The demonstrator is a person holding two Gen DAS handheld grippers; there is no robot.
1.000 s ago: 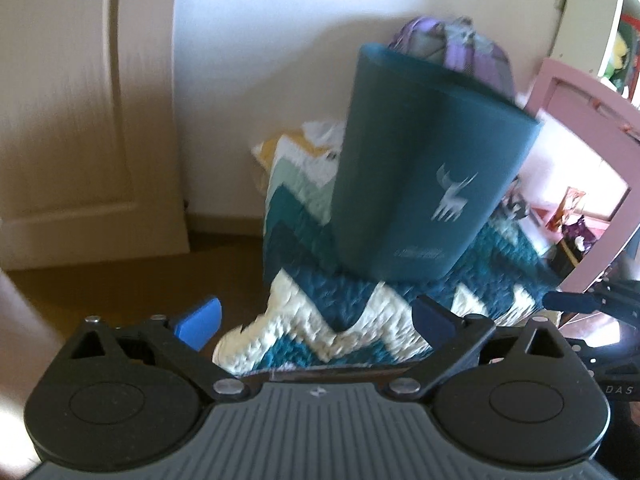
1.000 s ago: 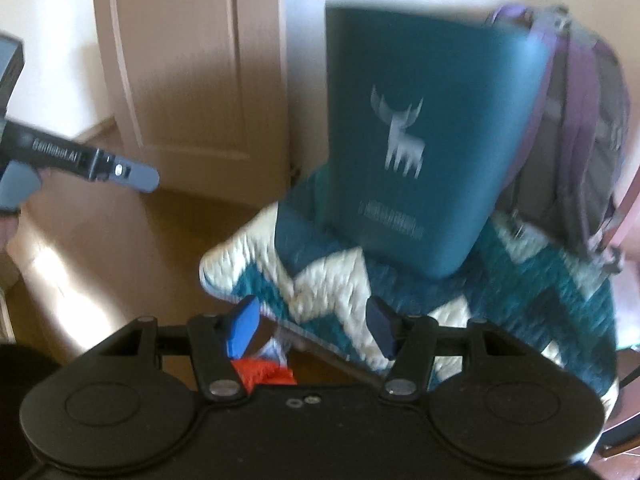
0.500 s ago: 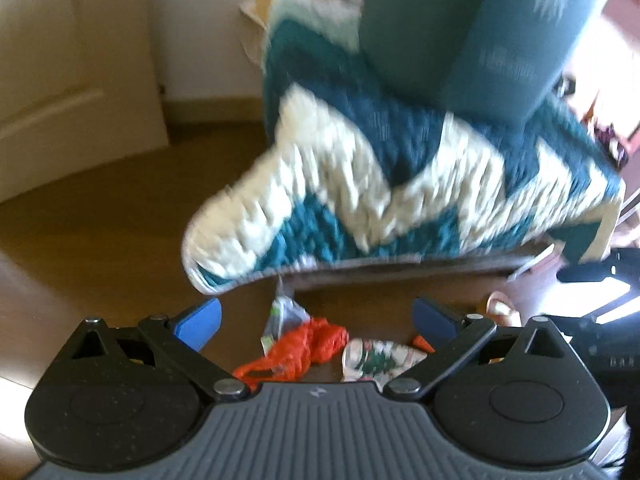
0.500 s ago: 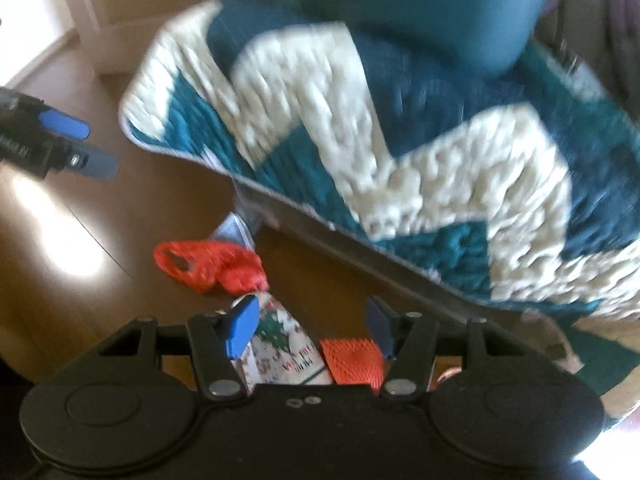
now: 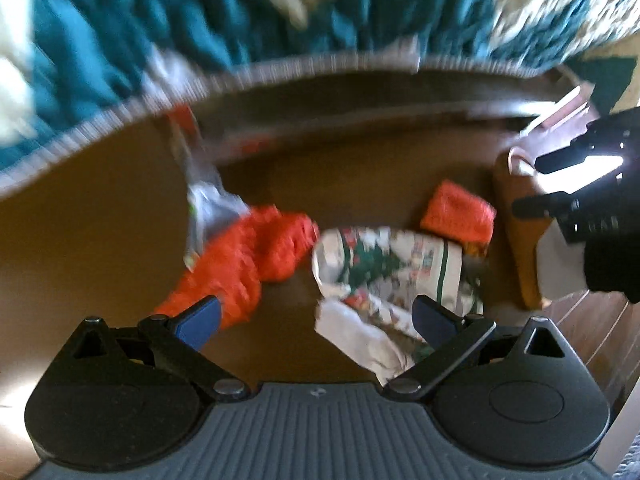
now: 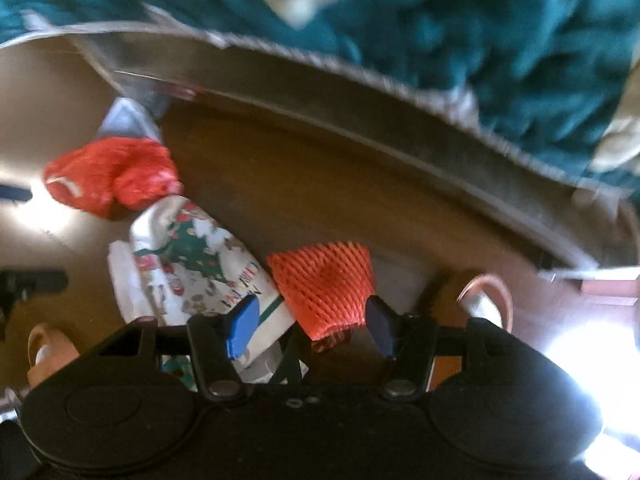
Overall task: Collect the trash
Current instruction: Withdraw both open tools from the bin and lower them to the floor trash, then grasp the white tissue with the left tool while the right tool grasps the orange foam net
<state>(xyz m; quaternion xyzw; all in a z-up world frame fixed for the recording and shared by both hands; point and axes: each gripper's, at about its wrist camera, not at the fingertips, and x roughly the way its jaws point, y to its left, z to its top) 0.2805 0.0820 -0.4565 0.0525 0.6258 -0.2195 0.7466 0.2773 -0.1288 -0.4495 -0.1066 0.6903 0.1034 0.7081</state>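
Note:
Trash lies on the brown wooden floor below a bed edge. A crumpled red bag (image 5: 256, 256) (image 6: 112, 176) lies beside a Christmas-print paper wrapper (image 5: 384, 264) (image 6: 196, 264), and an orange foam net sleeve (image 5: 458, 212) (image 6: 324, 292) sits to the right of them. A clear plastic wrapper (image 5: 208, 208) pokes out behind the red bag. My left gripper (image 5: 316, 318) hangs open just above the red bag and the printed wrapper. My right gripper (image 6: 312, 324) is open, its fingers straddling the net sleeve from above without pressing it. It shows at the right of the left wrist view as the right gripper (image 5: 560, 184).
A teal and cream zigzag quilt (image 5: 200, 12) (image 6: 480, 40) overhangs the dark bed frame (image 6: 360, 92) along the top. Tan slippers (image 6: 488, 300) (image 5: 520, 216) lie on the floor right of the trash. Bright sun patches glare on the floor (image 6: 592, 340).
Both grippers have dropped and tipped downward, from facing the teal bin on the bed to hovering close over the floor trash. Both stay open.

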